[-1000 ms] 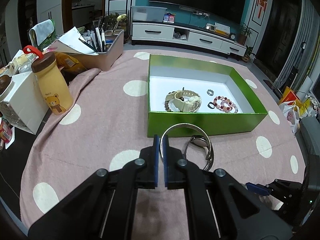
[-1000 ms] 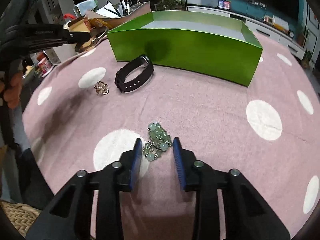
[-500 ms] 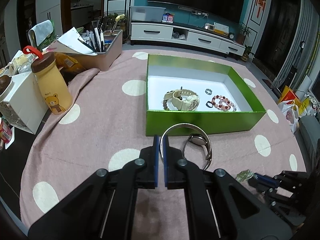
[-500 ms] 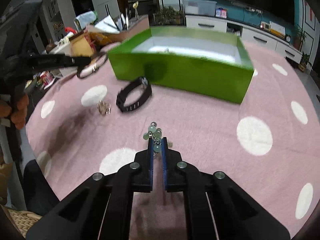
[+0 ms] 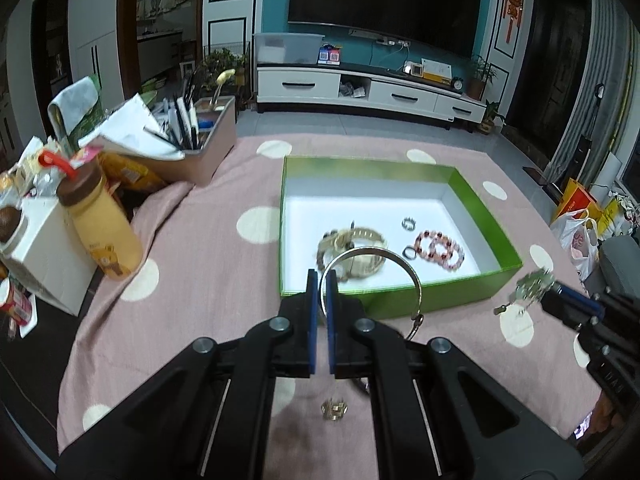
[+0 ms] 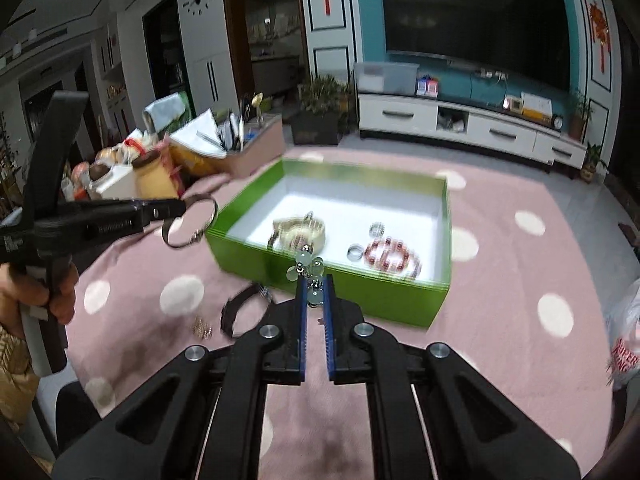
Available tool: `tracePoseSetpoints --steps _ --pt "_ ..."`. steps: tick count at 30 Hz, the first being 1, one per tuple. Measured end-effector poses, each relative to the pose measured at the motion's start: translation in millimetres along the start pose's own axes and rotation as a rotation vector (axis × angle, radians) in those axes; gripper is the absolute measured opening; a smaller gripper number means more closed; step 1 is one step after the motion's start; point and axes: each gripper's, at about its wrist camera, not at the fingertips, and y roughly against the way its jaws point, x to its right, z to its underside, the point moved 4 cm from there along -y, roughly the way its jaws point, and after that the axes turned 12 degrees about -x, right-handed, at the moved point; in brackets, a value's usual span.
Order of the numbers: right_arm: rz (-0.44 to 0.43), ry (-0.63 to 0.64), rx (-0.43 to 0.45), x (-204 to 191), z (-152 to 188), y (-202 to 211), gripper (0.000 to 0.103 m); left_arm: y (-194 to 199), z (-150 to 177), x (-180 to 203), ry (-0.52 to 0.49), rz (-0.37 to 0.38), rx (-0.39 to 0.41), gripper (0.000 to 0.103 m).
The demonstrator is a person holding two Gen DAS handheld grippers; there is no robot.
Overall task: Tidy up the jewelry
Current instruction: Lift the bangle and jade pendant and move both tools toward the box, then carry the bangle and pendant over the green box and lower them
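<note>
the left gripper (image 5: 322, 280) has its fingers clamped on a silver bangle (image 5: 400, 268), held in the air at the near wall of the green box (image 5: 460, 294). the right gripper (image 6: 315, 286) has its fingers clamped on a pale green bead piece (image 6: 308, 266), raised before the box. in the box lie a beige watch (image 5: 356, 246), a red bead bracelet (image 5: 440, 244) and two rings (image 5: 409, 223). a black band (image 6: 236, 312) and a gold charm (image 5: 334, 408) lie on the tabletop (image 5: 200, 264).

Shiny metal bangle (image 5: 372, 258), seemingly glassy green beads (image 6: 307, 265), matt cloth tablecloth (image 5: 208, 264).
</note>
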Motion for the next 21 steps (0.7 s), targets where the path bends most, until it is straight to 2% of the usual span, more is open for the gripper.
tracePoseSetpoints --steps 8,21 --pt "0.014 -0.018 0.047 18.5 -33.8 -0.2 0.007 -3.3 -34.4 9.2 -0.023 -0.013 0.025 0.003" --pt "0.057 -0.014 0.064 35.2 -73.5 -17.8 0.007 -29.8 -78.7 25.1 -0.060 -0.029 0.029 0.003"
